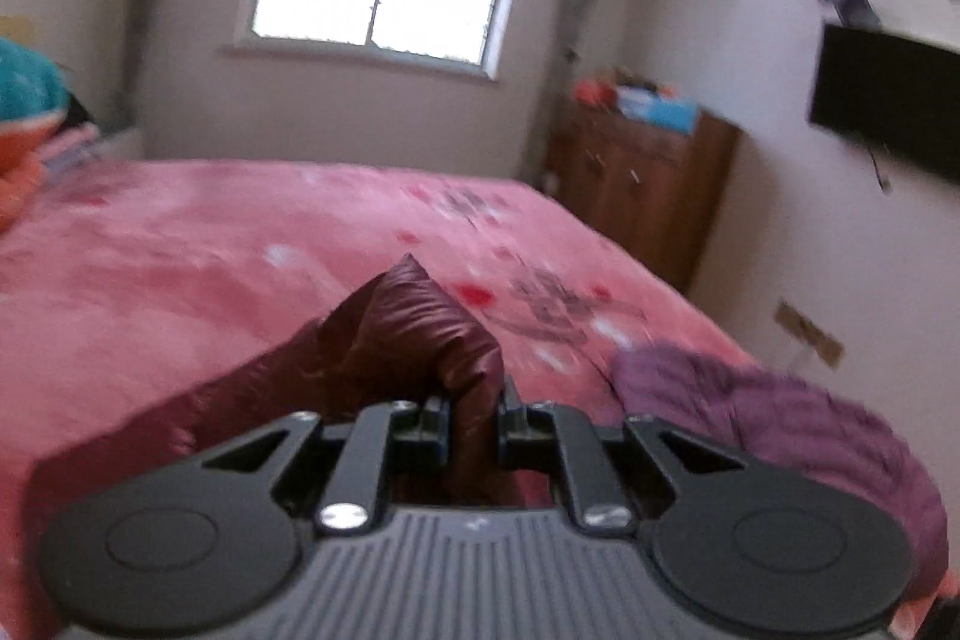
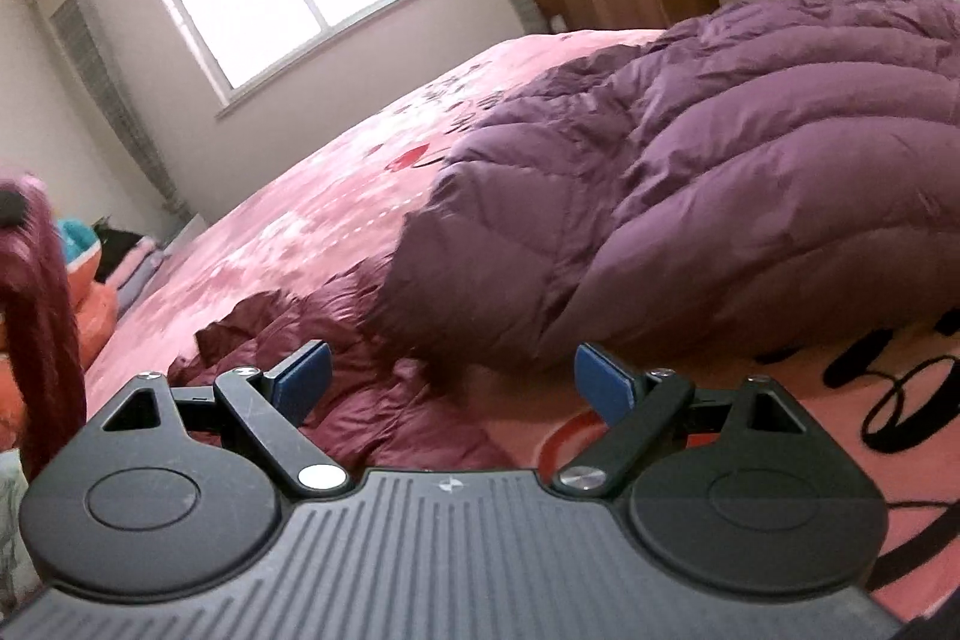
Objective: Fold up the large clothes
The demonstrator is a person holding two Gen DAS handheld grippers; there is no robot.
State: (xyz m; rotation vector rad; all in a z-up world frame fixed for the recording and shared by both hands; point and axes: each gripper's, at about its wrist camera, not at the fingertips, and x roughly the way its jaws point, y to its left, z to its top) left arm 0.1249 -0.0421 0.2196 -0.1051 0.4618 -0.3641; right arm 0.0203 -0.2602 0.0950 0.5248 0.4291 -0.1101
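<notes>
On the bed: a big quilted down jacket is spread over the pink bedspread, its purple outside bulked up at the right and its dark red lining turned out toward the near edge.
Left claw: it is clamped tight on a fold of the dark red lining, which rises in a peak between the pads and trails off to the lower left as a taut band.
Right claw: it is held wide open and empty, low over the bedspread, with the dark red lining just ahead of its left pad and the purple bulk beyond.
Step in hand (judged): one edge of the jacket is being carried across by the left claw to make a fold, while a second hold has not yet been taken.
Second grip: a matching point on the same edge should be taken by the right claw, so that the edge is carried level and not by one corner.
Depth of bite: a full pinch through lining and padding is advised, since the slick shell is likely to slide out of a shallow one.
Lift: the edge should be raised only enough to clear the bulk, then laid flat and the trapped air pressed out.
Risk: the puffy filling may spring the fold open again.
View: the left picture is blurred, so the far end of the held band cannot be made out.
</notes>
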